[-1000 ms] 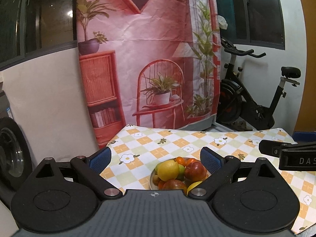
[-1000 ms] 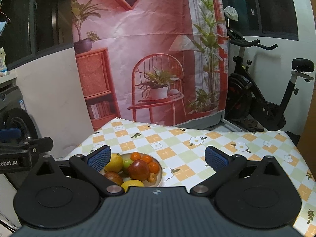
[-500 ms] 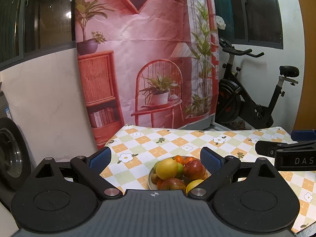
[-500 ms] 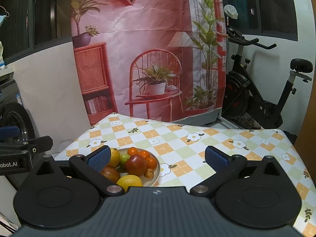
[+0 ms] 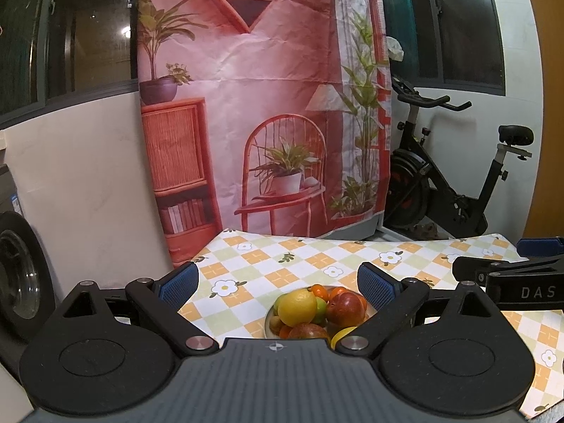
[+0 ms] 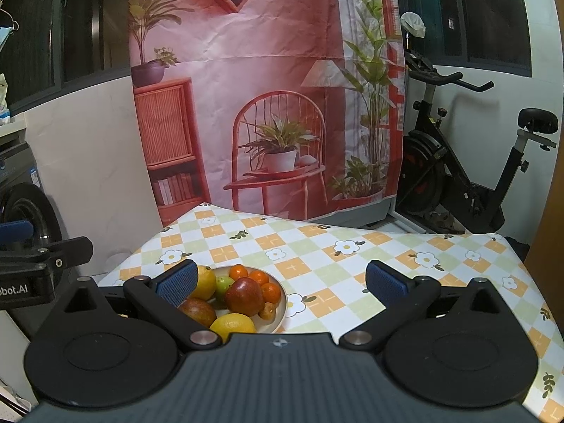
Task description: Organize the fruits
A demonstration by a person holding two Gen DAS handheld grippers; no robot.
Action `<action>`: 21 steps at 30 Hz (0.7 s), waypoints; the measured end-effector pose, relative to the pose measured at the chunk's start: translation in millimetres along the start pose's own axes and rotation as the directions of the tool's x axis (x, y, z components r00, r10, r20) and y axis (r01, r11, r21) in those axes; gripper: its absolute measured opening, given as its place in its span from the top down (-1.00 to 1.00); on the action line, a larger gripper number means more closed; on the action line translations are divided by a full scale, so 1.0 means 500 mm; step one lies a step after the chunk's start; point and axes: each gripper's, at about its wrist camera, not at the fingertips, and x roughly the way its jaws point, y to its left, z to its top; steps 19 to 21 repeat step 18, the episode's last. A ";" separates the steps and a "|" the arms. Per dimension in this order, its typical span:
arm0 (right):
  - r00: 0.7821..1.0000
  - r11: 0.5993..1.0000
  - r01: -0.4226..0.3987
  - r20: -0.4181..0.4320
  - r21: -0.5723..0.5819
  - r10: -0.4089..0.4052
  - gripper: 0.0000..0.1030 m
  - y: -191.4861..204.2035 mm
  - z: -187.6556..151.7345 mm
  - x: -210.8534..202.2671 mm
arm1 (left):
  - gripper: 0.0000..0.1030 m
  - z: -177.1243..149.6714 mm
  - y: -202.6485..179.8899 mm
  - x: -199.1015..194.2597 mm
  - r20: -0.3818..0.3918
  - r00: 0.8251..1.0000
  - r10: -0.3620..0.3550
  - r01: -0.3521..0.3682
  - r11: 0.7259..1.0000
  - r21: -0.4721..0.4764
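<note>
Left hand-held gripper point(image 5: 278, 283): I've got it hovering above the counter's near edge, fingers spread wide with nothing between them, aimed at the bowl.
Right hand-held gripper point(image 6: 280, 282): mine too, jaws wide apart and empty, over the counter to the right of the bowl; its left blue pad point(image 6: 176, 285) overlaps the bowl's left rim in my view.
Counter point(image 6: 317, 246): checked orange, green and white cloth with daisies; the far edge meets the printed backdrop point(image 6: 264, 88).
Bowl point(image 6: 282, 298): pale, round, sitting close to the near left corner of the counter.
Fruit pile: heaped in the bowl, touching one another.
Red apple point(image 6: 245, 296): middle of the heap, stem end up, slightly tilted.
Large yellow citrus point(image 5: 298, 306): top left of the pile from the left view, roundish, no clear long axis.
Second yellow citrus point(image 6: 232, 326): at the near rim, partly hidden by my gripper body.
Small oranges point(image 6: 259, 276): clustered along the far side.
Green fruit point(image 6: 224, 283): tucked between the citrus and the apple.
Exercise bike point(image 5: 451, 183): on the floor beyond the counter's far right corner.
</note>
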 end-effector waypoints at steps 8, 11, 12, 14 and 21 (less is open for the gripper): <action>1.000 1.000 -0.003 -0.003 0.001 0.003 -1.00 -0.002 0.000 -0.001 | -0.91 0.001 0.004 0.003 -0.003 1.000 -0.011 0.011 1.000 0.003; 1.000 1.000 -0.003 -0.003 0.002 0.003 -1.00 -0.001 0.000 -0.001 | -0.91 0.002 0.004 0.002 0.003 1.000 -0.018 0.018 1.000 0.003; 1.000 1.000 -0.002 -0.003 0.002 0.002 -1.00 -0.001 0.000 -0.001 | -0.91 0.002 0.004 0.003 0.004 1.000 -0.019 0.019 1.000 0.004; 1.000 1.000 -0.003 -0.005 0.001 0.003 -1.00 -0.001 0.000 0.000 | -0.91 0.001 0.003 0.003 0.005 1.000 -0.020 0.020 1.000 0.005; 1.000 1.000 -0.002 -0.005 0.001 0.002 -1.00 -0.001 -0.001 0.000 | -0.91 0.000 0.003 0.004 0.001 1.000 -0.019 0.019 1.000 0.003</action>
